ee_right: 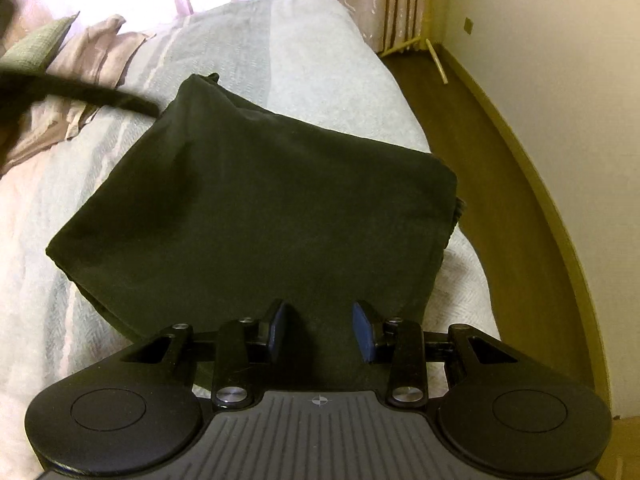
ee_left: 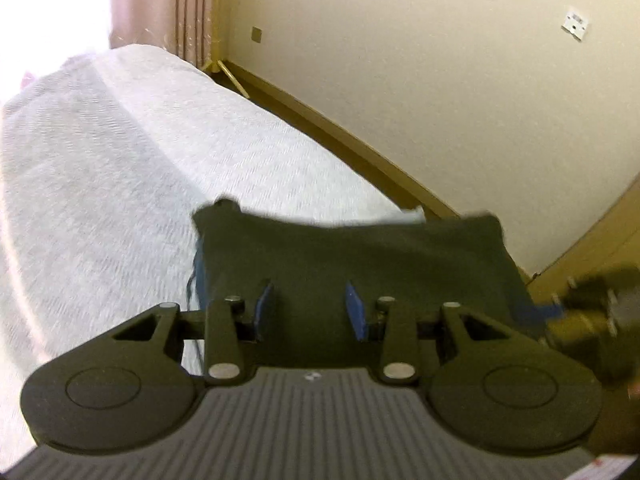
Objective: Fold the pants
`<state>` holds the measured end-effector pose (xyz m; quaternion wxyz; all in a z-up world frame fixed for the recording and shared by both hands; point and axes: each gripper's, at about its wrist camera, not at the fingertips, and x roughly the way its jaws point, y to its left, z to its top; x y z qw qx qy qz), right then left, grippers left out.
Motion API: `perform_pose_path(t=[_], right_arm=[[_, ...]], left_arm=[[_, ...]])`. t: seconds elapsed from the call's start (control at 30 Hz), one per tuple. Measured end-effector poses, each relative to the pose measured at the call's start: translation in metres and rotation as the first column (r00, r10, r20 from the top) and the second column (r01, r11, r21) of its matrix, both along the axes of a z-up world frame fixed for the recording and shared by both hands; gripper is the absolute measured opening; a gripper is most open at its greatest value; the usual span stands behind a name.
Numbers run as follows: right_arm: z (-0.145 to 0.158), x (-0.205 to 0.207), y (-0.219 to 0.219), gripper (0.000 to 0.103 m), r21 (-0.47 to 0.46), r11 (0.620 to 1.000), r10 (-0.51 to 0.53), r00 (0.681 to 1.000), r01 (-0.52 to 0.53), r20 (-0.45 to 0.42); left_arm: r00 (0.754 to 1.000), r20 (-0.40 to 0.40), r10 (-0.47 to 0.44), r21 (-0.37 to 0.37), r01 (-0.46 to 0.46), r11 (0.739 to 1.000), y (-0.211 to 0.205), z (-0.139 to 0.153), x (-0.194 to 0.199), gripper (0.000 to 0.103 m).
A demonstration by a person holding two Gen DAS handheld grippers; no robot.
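Note:
Dark green pants (ee_right: pixel 256 208) lie folded into a compact rectangle on the pale bed cover (ee_right: pixel 304 52). In the right wrist view my right gripper (ee_right: pixel 322 330) hovers over the near edge of the stack, open, its blue pads apart with only cloth beneath. The left wrist view shows the same pants (ee_left: pixel 360 256) near the bed's right edge, with my left gripper (ee_left: pixel 310 306) open above them. The right gripper (ee_left: pixel 576 320) appears blurred at that view's right edge.
The bed (ee_left: pixel 120 168) runs along a narrow wooden floor strip (ee_right: pixel 492 152) beside a cream wall (ee_left: pixel 440 80). Pink and green pillows (ee_right: pixel 76 64) lie at the bed's far left. Curtains (ee_right: pixel 396 0) hang at the far end. A dark blurred shape (ee_right: pixel 80 92) crosses the upper left.

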<state>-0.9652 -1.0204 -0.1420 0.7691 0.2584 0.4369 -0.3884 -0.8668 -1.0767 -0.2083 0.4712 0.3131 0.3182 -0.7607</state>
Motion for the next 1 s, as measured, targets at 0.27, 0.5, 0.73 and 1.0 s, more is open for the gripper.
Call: perform_pose_path(t=[0.27, 0.5, 0.73, 1.0], right_arm=[[-0.009, 0.002, 0.008, 0.035, -0.068, 0.998, 0.018, 1.0, -0.018, -0.007], [-0.01, 0.001, 0.004, 0.035, -0.047, 0.999, 0.02, 1.0, -0.02, 0.003], [-0.006, 0.003, 0.0, 0.035, -0.017, 1.0, 0.021, 1.0, -0.021, -0.002], [-0.002, 0.003, -0.004, 0.035, 0.001, 0.999, 0.05, 0.999, -0.05, -0.014]], left_arm=[[0.999, 0.041, -0.008, 0.094, 0.004, 0.996, -0.073, -0.066, -0.013, 0.018], [1.0, 0.009, -0.025, 0.103, 0.024, 0.994, -0.074, -0.055, 0.001, 0.021], [0.998, -0.062, 0.01, 0.154, -0.001, 0.988, 0.005, -0.008, 0.054, 0.025], [1.0, -0.022, -0.014, 0.201, 0.018, 0.979, 0.087, -0.048, 0.044, 0.027]])
